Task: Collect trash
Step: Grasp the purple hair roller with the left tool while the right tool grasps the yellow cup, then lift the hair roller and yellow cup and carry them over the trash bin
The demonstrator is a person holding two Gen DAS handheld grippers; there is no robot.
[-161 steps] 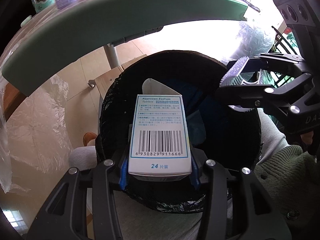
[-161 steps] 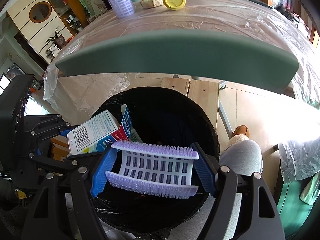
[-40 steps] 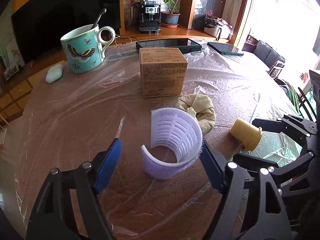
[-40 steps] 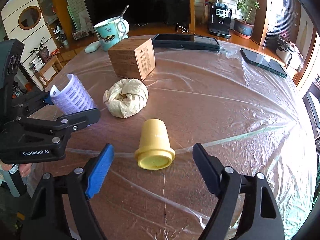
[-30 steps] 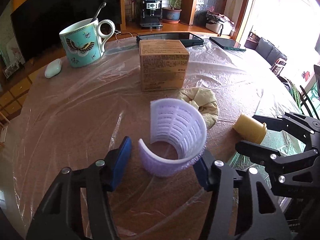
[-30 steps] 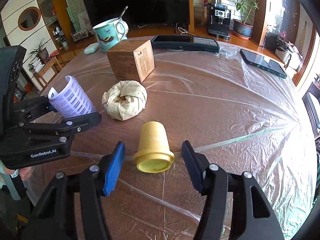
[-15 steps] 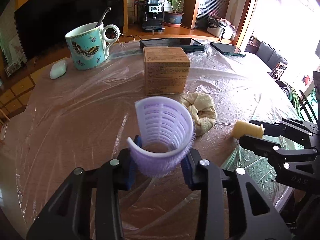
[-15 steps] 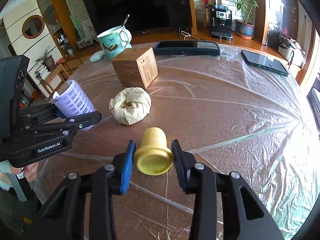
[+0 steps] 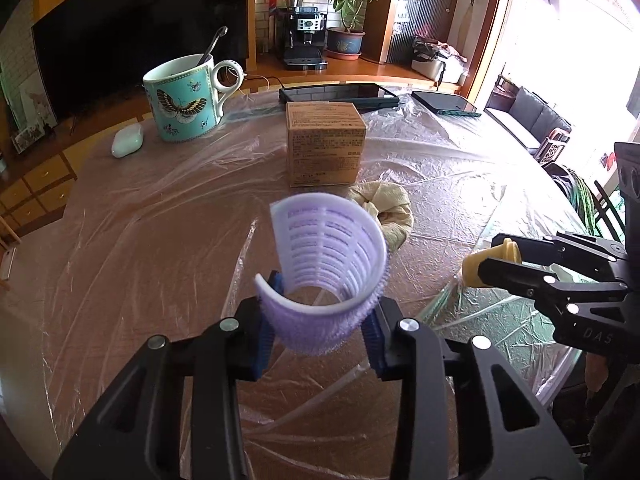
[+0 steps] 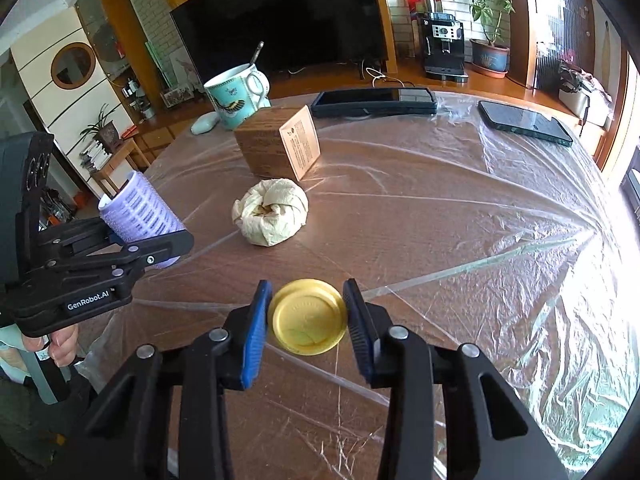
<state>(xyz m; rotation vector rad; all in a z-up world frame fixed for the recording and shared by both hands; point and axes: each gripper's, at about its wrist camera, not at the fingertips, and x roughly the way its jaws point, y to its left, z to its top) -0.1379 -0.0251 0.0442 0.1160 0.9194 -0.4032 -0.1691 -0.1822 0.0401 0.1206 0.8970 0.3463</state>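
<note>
The purple hair roller [image 9: 326, 280] is clamped between the blue pads of the left gripper [image 9: 320, 328], just in front of the crumpled paper wad [image 9: 384, 216] as the left wrist view shows it. Its lower end is hidden behind the pads, so contact with the plastic-covered table [image 9: 140, 240] cannot be judged. The paper wad is partly covered by the roller in that view; in the right wrist view it is seen whole, lying just in front of the brown box [image 10: 280, 148].

The yellow cup [image 10: 307, 317] is gripped at its rim by the right gripper [image 10: 307, 320], nearer the camera than the paper wad. Only its round end is turned to the right camera, and its body is hidden behind it. In the left view most of the cup is masked by the black fingers.

Beyond the box, the butterfly mug [image 9: 182, 98] is seen, its contents not visible.
</note>
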